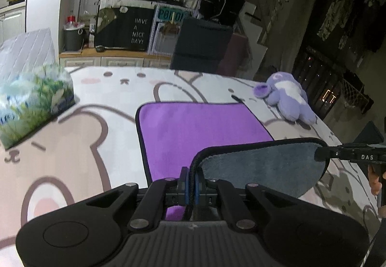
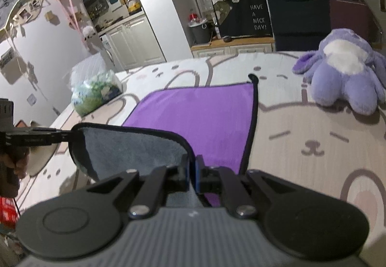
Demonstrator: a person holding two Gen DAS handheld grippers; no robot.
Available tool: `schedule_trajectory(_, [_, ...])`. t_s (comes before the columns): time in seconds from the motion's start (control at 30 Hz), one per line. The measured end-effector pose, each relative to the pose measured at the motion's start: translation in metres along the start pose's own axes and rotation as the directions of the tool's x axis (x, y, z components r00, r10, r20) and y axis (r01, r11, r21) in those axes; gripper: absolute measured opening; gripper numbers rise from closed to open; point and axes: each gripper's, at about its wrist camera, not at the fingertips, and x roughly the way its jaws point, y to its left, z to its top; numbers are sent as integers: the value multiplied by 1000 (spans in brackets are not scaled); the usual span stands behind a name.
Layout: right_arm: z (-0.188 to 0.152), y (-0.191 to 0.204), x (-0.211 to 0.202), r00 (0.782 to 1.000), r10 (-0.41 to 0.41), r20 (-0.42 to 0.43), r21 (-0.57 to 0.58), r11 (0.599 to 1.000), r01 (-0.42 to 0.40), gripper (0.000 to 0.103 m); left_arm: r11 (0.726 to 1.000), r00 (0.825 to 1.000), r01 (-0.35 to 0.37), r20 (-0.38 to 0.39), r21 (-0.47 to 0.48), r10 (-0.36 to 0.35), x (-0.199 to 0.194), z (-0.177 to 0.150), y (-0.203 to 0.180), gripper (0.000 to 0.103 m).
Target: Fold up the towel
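A purple towel (image 1: 193,127) with black trim and a grey underside lies on a bed with a bear-print sheet (image 1: 72,146). Its near edge is lifted, so the grey underside (image 1: 265,165) faces me. My left gripper (image 1: 191,182) is shut on the near left corner of the towel. My right gripper (image 2: 191,175) is shut on the near right corner. The towel (image 2: 205,117) stretches between them above the sheet (image 2: 313,146). The right gripper's fingers (image 1: 347,153) show at the right of the left wrist view, and the left gripper's fingers (image 2: 36,138) at the left of the right wrist view.
A purple plush toy (image 2: 345,78) lies on the bed right of the towel; it also shows in the left wrist view (image 1: 287,98). A green-printed tissue pack (image 1: 31,98) lies on the left, also in the right wrist view (image 2: 96,93). Shelves and cabinets stand beyond the bed.
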Motion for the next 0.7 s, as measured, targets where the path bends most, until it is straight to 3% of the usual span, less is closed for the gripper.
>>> schedule_trajectory(0.7, [58,-16,51,995,-66,74,-1,998,66,6,998,995,-51,88,-24,53,47,49,18,5])
